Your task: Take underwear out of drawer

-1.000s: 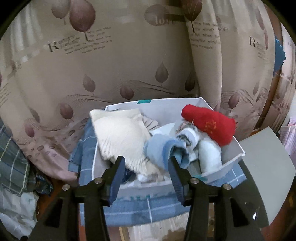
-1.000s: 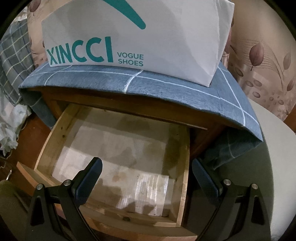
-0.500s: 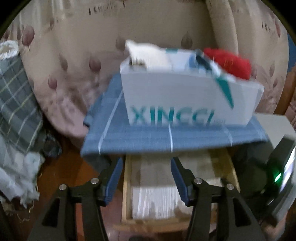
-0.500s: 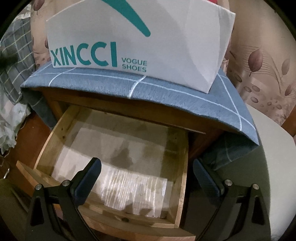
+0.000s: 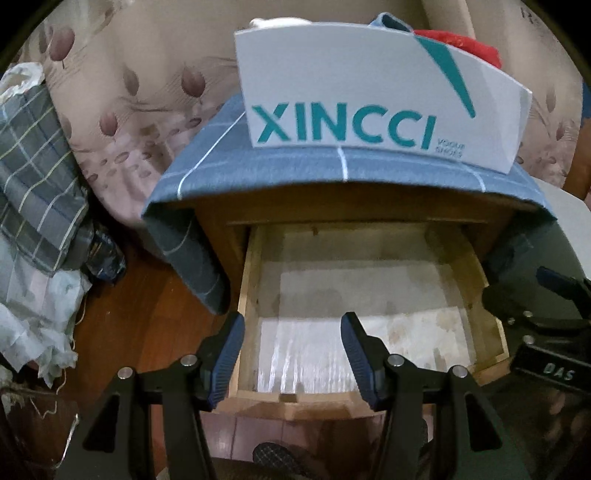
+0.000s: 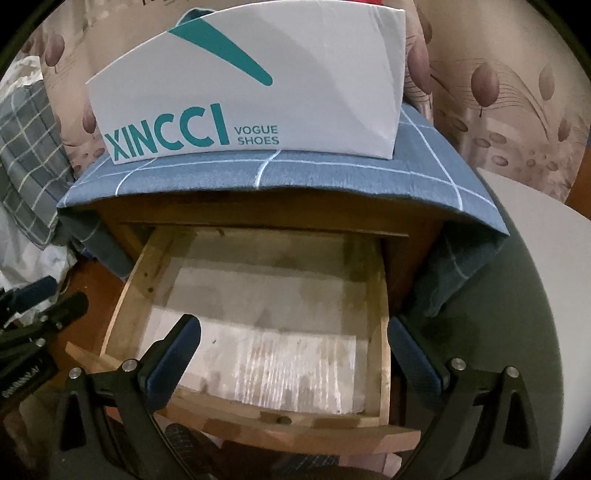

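Observation:
The wooden drawer (image 5: 247,295) (image 6: 380,295) stands pulled open; only a pale liner sheet (image 5: 362,288) (image 6: 258,350) shows inside, no underwear. On the cabinet above, a white XINCCI shoe box (image 5: 369,85) (image 6: 258,85) holds clothes; a red piece (image 5: 461,44) and a white piece (image 5: 273,22) peek over its rim. My left gripper (image 5: 291,350) is open and empty above the drawer's front left. My right gripper (image 6: 291,354) is wide open and empty above the drawer's front; it also shows at the right edge of the left wrist view (image 5: 546,325).
A blue checked cloth (image 5: 258,166) (image 6: 332,173) covers the cabinet top and hangs over its sides. A grey plaid fabric and crumpled white cloth (image 5: 33,221) lie at the left on the wooden floor. A leaf-patterned curtain (image 6: 517,110) hangs behind. A pale round surface (image 6: 535,258) is at the right.
My left gripper has dropped from above the shoe box down to the open drawer's front, still open. The right gripper has drawn back slightly and stays wide open.

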The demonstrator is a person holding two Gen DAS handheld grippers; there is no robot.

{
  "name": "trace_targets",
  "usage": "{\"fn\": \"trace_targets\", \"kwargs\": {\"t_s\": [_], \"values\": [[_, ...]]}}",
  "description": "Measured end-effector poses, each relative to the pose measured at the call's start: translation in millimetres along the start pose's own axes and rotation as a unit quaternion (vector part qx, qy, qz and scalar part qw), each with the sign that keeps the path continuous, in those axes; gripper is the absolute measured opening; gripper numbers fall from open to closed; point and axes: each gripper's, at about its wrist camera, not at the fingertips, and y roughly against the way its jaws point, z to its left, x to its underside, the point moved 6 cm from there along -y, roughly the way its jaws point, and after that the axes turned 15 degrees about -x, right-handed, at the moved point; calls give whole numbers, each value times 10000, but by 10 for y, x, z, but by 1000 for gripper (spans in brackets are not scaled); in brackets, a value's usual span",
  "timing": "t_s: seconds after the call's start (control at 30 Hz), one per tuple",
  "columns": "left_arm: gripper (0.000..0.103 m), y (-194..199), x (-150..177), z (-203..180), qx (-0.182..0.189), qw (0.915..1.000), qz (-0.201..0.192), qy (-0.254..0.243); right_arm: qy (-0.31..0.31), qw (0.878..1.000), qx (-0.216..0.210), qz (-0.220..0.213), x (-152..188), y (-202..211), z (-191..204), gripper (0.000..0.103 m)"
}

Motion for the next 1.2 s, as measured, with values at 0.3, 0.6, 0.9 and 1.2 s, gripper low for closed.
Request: {"fn": "trace_targets", "kwargs": {"t_s": [0.3,0.6,0.9,1.2], "values": [[56,-87,158,41,-293,9996,-31,14,-68,9999,45,58,127,10,36,100],[56,-95,185,-6,-378,9991,-157,-137,-40,9999,89,98,216,-3,83,100],[56,-158,193,66,-256,9996,10,102,-82,9998,110,155,254,-39,64,100],[56,-174,196,57,-171,9998,49,107,-87,9997,136,209,270,-65,64,100]]}}
